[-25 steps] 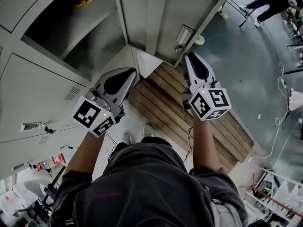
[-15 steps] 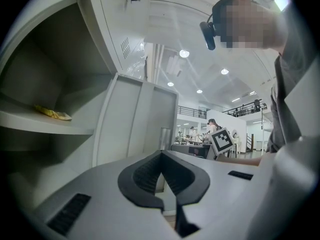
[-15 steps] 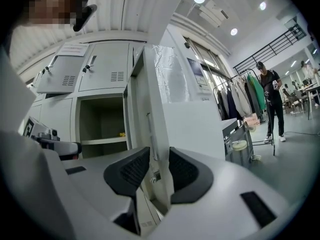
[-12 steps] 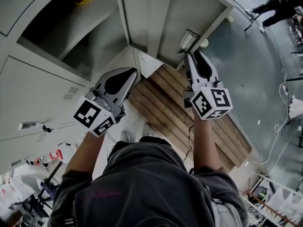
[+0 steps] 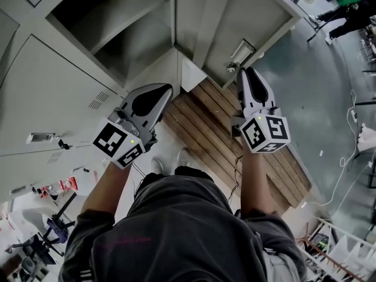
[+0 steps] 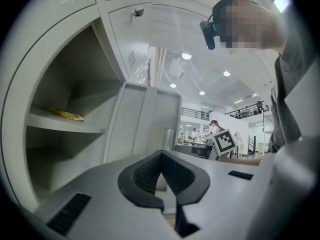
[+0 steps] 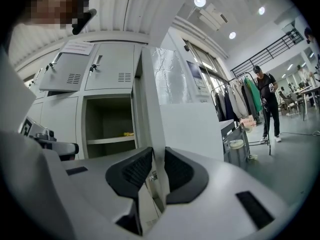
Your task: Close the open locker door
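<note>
Now the right hand-held gripper (image 5: pixel 246 71), grey with a black-and-white marker cube, is at the free edge of the grey metal locker door (image 5: pixel 249 16), right by the door's small silver latch (image 5: pixel 239 54). A second ago it was a little short of that edge, and it has come up to it since. Its jaws have just been closing. The thin door edge stands between the two black pads, and they look pressed on it from both sides. So I think this gripper is pinching the door.

The left hand-held gripper (image 5: pixel 166 89) is on the hinge side of the door and lower down. Its jaws are pressed together with nothing in them. It has hardly changed its place.

Under the door lies a brown floor of wooden slats (image 5: pixel 235 140). The door itself is wide open and sticks out from the lockers toward the person. Next to its hinge side is the open grey locker box (image 5: pixel 117 34) with one shelf, and a small yellow thing (image 7: pixel 128 133) lies on that shelf. Far past the door, a person in dark clothes (image 7: pixel 265 99) stands by a clothes rack.

So the grab looks done, but the door is not yet shut. The next job is to swing the edge toward the open box, and the thin edge could slip out.
</note>
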The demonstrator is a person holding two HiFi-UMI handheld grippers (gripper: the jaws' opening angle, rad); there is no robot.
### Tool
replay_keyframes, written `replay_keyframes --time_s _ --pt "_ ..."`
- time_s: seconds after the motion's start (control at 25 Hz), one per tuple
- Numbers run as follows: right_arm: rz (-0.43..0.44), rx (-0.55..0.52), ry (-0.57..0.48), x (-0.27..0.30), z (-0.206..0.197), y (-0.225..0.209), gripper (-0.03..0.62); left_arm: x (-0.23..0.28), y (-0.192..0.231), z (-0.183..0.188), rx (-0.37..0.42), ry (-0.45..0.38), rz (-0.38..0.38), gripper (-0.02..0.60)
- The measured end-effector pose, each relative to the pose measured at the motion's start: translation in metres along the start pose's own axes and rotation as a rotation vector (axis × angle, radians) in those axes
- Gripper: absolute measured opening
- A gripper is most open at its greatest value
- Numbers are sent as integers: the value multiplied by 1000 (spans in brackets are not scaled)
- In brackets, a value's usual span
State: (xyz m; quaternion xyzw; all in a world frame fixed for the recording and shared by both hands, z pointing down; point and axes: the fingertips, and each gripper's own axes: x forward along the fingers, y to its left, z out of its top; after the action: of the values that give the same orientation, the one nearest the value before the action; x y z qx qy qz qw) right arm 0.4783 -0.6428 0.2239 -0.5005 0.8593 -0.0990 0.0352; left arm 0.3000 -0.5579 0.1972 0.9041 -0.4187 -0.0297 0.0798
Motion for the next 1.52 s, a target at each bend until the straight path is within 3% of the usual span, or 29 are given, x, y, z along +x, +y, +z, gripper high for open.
replay_keyframes --time_s 0.56,1.52 --pt "66 -15 18 -25 -17 83 80 -71 -9 4 2 -5 15 11" --pt "234 -32 50 -4 -48 208 51 -168 24 7 7 -22 131 11"
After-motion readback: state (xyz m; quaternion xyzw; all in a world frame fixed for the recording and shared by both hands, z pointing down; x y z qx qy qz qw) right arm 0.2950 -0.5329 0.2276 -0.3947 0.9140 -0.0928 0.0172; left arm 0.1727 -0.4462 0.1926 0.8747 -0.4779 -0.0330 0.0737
